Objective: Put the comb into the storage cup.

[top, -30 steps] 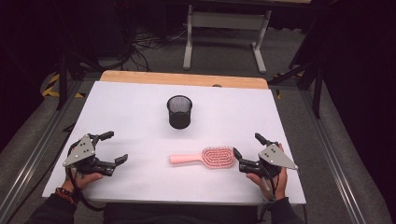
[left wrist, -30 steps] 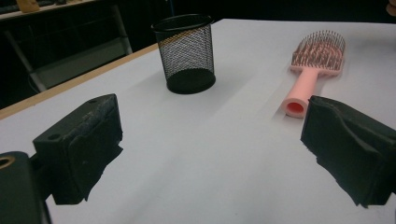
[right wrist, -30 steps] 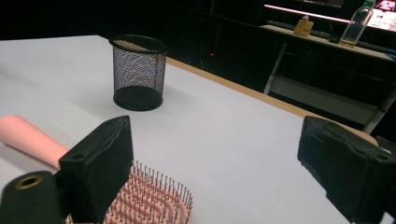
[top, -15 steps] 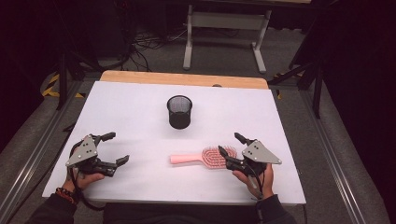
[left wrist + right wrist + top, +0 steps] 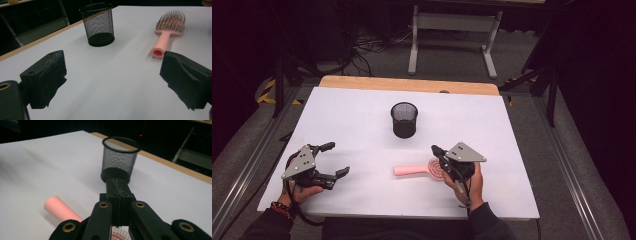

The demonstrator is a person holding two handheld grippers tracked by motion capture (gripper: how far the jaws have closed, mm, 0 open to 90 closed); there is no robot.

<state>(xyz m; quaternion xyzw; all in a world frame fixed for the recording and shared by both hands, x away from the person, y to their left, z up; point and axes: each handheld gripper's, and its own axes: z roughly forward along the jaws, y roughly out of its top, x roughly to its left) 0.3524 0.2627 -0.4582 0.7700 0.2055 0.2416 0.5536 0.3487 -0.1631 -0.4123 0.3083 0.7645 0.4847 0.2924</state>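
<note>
Right hand-held gripper [image 5: 438, 152] just clenched empty above pink hairbrush [image 5: 422, 169], left hand-held gripper [image 5: 333, 160] wide apart, empty

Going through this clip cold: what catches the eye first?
The pink hairbrush lies flat at the near middle of the white table, with the right gripper over its bristled head, jaws having just closed together; whether they pinch the brush cannot be told. Behind it a black mesh cup stands upright. The left gripper rests open at the near left.
</note>
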